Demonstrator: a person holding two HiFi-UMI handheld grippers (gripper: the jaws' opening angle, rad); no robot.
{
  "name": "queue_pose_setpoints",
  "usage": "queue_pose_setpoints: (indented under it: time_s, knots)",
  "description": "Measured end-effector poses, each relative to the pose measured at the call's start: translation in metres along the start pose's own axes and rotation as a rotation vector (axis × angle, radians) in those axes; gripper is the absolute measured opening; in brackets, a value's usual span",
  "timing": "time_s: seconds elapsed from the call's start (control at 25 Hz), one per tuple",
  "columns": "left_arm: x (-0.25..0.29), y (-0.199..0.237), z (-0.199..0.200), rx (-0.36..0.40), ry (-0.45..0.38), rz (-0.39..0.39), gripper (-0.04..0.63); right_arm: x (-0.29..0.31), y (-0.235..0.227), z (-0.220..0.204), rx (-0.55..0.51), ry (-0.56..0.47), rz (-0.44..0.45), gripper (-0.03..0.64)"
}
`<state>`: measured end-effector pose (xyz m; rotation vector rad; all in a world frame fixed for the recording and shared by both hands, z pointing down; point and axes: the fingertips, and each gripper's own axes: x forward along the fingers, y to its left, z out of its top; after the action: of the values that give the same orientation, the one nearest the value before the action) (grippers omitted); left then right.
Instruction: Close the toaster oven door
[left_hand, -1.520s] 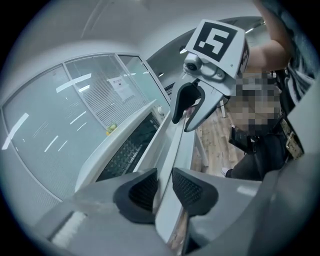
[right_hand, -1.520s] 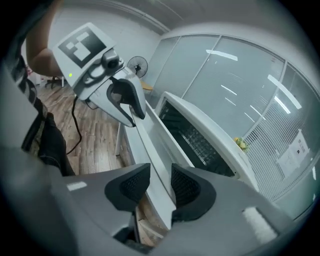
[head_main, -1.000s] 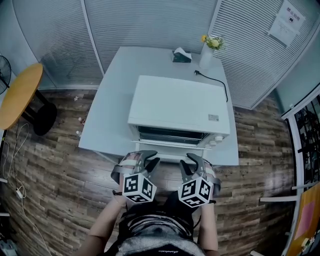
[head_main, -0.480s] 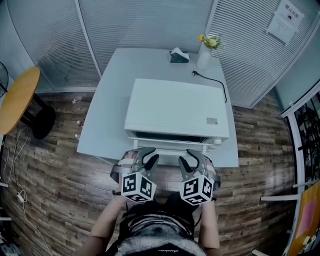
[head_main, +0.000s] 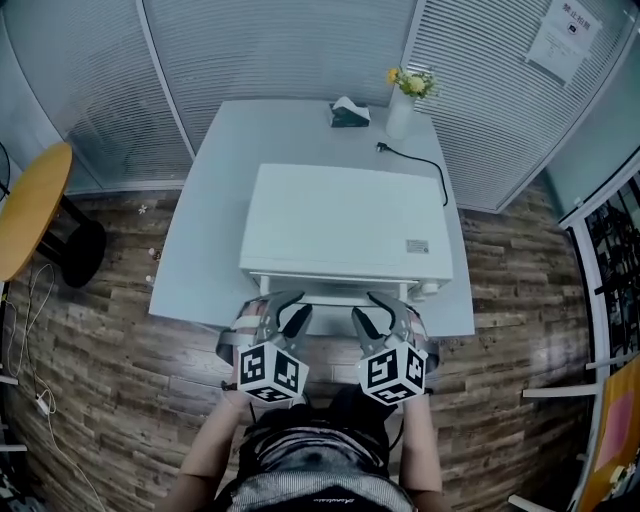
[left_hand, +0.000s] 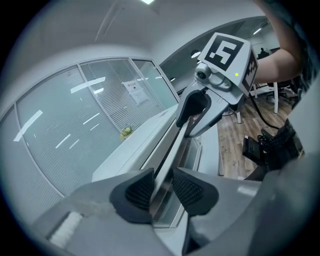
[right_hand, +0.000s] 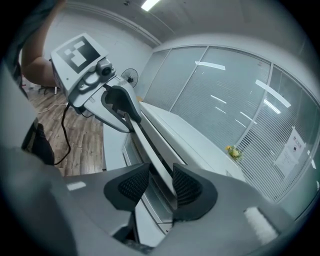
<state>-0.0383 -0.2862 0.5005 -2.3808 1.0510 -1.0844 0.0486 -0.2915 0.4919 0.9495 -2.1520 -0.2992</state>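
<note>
Toaster oven: looked smooth, matt white metal.
Table: looked pale, smooth, matt.
Floor: looked grained wood.
Pads of left gripper: looked dark, ribbed.

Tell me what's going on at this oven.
A person with a gripper in each hand is closing the toaster oven on the table. The left gripper is clamped on the door handle. The right gripper has just been opening its jaws, and the handle sits loose between them. The oven looks almost shut, only slightly ajar.
</note>
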Motion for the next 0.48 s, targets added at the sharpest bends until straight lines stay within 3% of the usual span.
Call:
queue_pose_setpoints:
  time_s: [0.48]
  knots:
    - [0.002, 0.0016, 0.0009, -0.029, -0.01, -0.002, 0.114, 0.0005, -0.0025, 0.0007, 0.007, -0.028, 0.012, 0.149]
